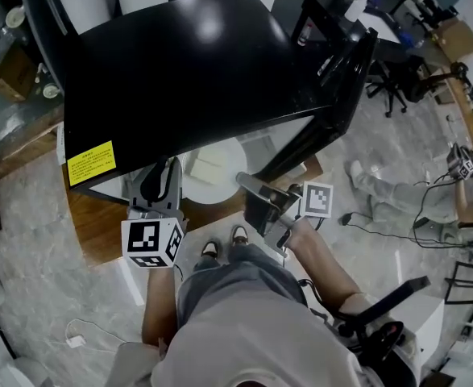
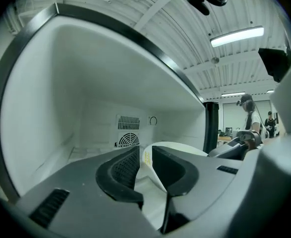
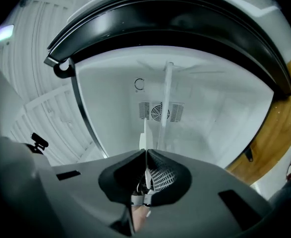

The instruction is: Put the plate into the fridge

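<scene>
A white plate point(image 1: 216, 168) hangs at the mouth of the open black fridge point(image 1: 196, 71), held between both grippers. My left gripper point(image 1: 174, 174) grips the plate's left rim; in the left gripper view the rim point(image 2: 146, 156) sits between the jaws point(image 2: 145, 158), and the rest of the plate point(image 2: 177, 148) shows past the right jaw. My right gripper point(image 1: 248, 184) is shut on the opposite rim. In the right gripper view the plate point(image 3: 144, 135) is a thin edge-on white line pinched by the jaws point(image 3: 146, 157). The white fridge interior point(image 2: 86, 108) lies straight ahead.
The fridge door point(image 1: 333, 111) stands open to the right. A fan vent point(image 3: 160, 111) is on the fridge's back wall. The fridge stands on a wooden board point(image 1: 99, 232). Someone sits on the floor at the right point(image 1: 413, 196). Cables point(image 1: 381, 232) lie there.
</scene>
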Action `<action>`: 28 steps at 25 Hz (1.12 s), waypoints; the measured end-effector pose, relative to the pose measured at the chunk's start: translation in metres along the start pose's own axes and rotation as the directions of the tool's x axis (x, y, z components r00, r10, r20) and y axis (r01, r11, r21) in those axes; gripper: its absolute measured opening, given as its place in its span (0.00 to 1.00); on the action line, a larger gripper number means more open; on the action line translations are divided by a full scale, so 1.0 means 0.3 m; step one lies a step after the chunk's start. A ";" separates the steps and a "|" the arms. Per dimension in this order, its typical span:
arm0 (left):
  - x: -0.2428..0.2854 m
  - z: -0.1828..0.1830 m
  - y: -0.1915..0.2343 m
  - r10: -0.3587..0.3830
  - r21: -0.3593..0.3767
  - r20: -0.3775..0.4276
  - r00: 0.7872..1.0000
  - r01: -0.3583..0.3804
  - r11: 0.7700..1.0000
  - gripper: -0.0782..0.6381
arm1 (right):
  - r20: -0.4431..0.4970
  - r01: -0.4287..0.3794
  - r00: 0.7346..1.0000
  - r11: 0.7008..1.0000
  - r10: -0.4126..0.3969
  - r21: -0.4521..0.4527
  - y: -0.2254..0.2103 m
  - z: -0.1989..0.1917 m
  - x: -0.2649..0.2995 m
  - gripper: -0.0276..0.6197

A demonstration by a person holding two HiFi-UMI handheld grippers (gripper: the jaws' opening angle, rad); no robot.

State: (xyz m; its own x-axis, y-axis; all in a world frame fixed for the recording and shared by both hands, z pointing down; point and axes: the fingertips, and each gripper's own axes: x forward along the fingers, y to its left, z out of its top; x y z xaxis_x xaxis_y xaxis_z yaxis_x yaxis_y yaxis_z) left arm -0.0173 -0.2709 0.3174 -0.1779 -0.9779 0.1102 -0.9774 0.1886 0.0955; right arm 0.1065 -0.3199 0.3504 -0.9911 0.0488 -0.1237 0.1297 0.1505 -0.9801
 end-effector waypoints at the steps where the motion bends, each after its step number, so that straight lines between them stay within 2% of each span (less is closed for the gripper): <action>1: 0.008 -0.005 0.011 0.009 -0.004 -0.013 1.000 -0.009 1.000 0.24 | 0.012 0.001 1.000 1.000 -0.002 0.018 -0.006 0.013 0.004 0.08; 5: 0.008 -0.011 0.016 0.053 0.023 -0.063 0.997 -0.051 0.998 0.24 | 0.056 0.028 0.998 0.997 -0.032 0.072 -0.017 0.056 0.006 0.08; 13: -0.072 0.025 -0.035 0.127 0.125 -0.024 0.992 -0.123 0.984 0.24 | 0.131 0.094 0.986 0.991 -0.106 0.099 -0.019 0.109 0.083 0.08; 17: -0.094 0.000 -0.098 0.092 0.193 -0.017 0.996 -0.087 0.977 0.22 | 0.138 0.133 0.979 0.984 -0.149 0.117 -0.045 0.083 0.120 0.08; 28: -0.043 -0.060 -0.170 0.009 0.177 -0.045 0.999 -0.001 0.984 0.21 | 0.144 0.137 0.978 0.984 -0.153 0.116 -0.060 0.094 0.192 0.08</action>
State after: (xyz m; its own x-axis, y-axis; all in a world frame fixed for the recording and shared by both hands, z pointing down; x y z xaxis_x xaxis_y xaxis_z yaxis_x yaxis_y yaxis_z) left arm 0.0369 -0.2662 0.3289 -0.1811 -0.9712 0.1551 -0.9821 0.1702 -0.0811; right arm 0.0463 -0.3476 0.3566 -0.9930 -0.1180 0.0069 -0.0116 0.0398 -0.9991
